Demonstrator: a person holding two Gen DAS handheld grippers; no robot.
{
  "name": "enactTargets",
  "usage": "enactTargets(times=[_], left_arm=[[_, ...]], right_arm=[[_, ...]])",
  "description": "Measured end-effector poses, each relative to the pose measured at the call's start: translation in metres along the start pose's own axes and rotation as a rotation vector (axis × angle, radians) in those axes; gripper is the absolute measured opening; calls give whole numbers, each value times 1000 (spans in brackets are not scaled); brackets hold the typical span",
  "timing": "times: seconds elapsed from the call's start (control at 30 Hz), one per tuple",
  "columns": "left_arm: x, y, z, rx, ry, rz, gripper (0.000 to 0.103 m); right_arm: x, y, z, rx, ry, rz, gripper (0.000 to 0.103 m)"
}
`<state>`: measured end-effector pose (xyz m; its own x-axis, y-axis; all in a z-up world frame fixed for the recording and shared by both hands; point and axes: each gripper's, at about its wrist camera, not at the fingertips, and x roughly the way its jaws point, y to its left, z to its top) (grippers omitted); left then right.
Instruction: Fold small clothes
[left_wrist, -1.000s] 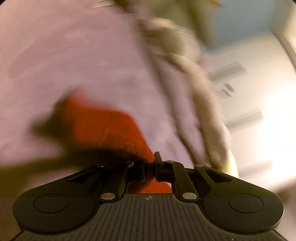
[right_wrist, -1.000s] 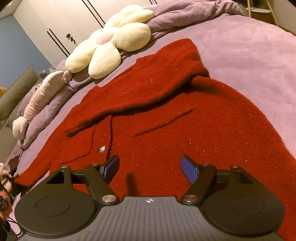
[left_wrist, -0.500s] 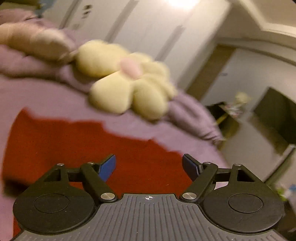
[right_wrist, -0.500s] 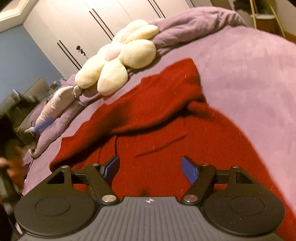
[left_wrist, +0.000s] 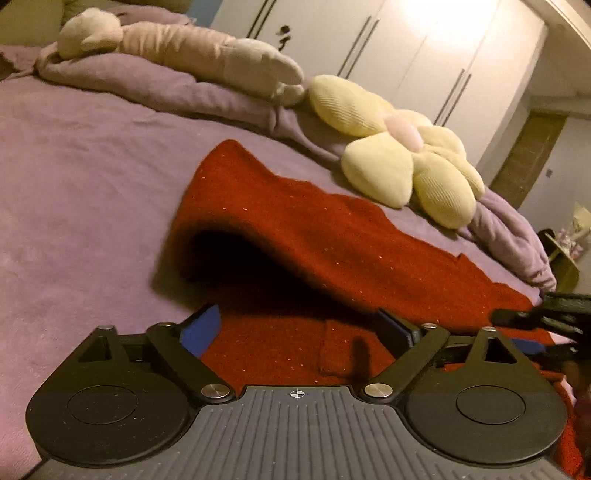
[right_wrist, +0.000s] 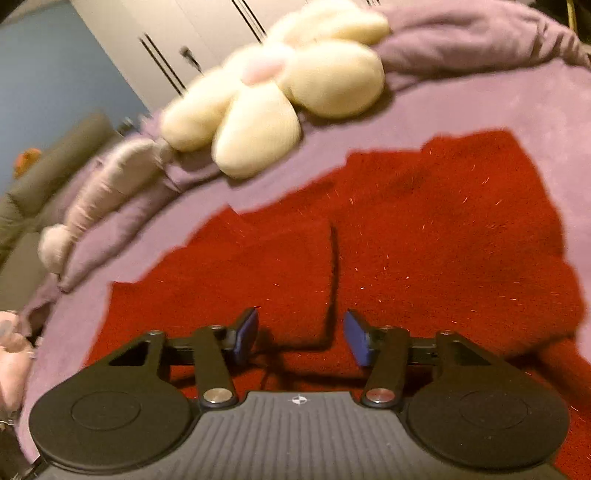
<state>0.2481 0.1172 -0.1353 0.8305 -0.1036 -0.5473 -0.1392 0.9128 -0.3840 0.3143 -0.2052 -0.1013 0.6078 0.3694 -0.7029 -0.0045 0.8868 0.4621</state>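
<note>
Red cardigan (left_wrist: 332, 236) flat on purple bed (left_wrist: 74, 177); both tools over it.

Left tool (left_wrist: 301, 328): jaws have just been opening, now spread wide, nothing pinched; folded sleeve lies at 12 o'clock, body knit directly under the gap. Right tool (right_wrist: 300, 336): jaws have just been closing, about half spread, pads clear of cloth; a dark front seam runs up toward 12 o'clock. Flower cushion (right_wrist: 280, 92) beyond, at 11 o'clock.

Home bedroom: bed (left_wrist: 92, 177) under a purple cover, bunched purple blanket (left_wrist: 155, 85) along its far edge, flower-shaped cushion (left_wrist: 402, 162), long plush toy (left_wrist: 192, 51), white wardrobe doors (left_wrist: 424, 55) behind; probably a sofa (right_wrist: 33, 192), blurred.
</note>
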Motion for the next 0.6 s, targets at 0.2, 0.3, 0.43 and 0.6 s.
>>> enactTargets(times=[0.2, 0.3, 0.43, 0.6], left_arm=[[-1, 8, -5, -27, -16, -37, 98], [-11, 13, -3, -74, -8, -51, 98], [-6, 21, 21, -206, 2, -45, 97], [17, 21, 44, -233, 62, -34, 96]], right_arm=[[5, 25, -1, -135, -82, -63, 10], [-21, 39, 1, -243, -230, -127, 4], [-40, 23, 6, -228, -341, -308, 4], [-41, -19, 6, -135, -257, -319, 5]])
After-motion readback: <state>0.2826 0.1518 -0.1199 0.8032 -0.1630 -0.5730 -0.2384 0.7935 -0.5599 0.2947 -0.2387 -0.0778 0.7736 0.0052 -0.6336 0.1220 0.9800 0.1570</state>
